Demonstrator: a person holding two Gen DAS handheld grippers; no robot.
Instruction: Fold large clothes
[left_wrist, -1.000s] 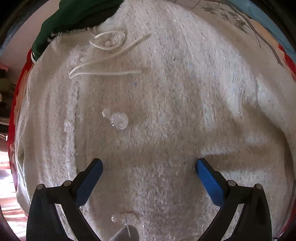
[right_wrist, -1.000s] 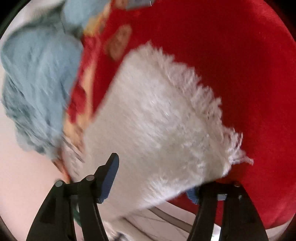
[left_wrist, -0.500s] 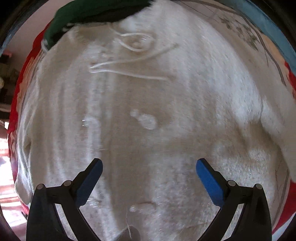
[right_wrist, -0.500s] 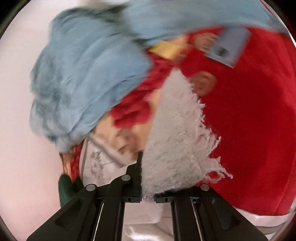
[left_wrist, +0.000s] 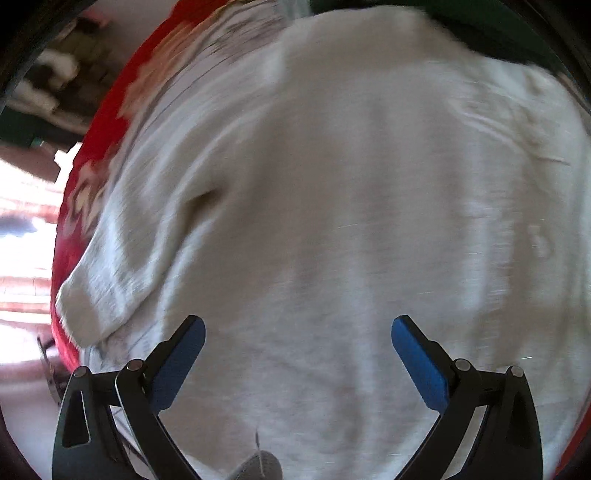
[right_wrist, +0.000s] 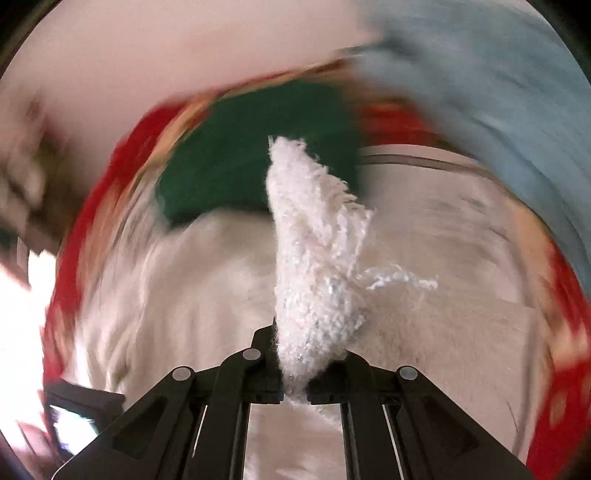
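Observation:
A large fuzzy white sweater (left_wrist: 332, 206) lies spread over a red patterned blanket (left_wrist: 99, 122). One sleeve end (left_wrist: 96, 295) lies at the left edge. My left gripper (left_wrist: 295, 332) is open and empty, just above the sweater's body. My right gripper (right_wrist: 295, 373) is shut on a fringed end of the white sweater (right_wrist: 314, 258), which stands up between its jaws. The rest of the sweater (right_wrist: 192, 295) lies below it, blurred.
A dark green garment (right_wrist: 251, 155) lies beyond the sweater, also at the top right in the left wrist view (left_wrist: 491, 29). A light blue cloth (right_wrist: 498, 92) sits at the upper right. The red blanket (right_wrist: 107, 177) rings the sweater.
My right gripper closed on the sweater's fringed end and has swung it over toward the sweater's body. My left gripper has shifted across the sweater toward its left sleeve, still open.

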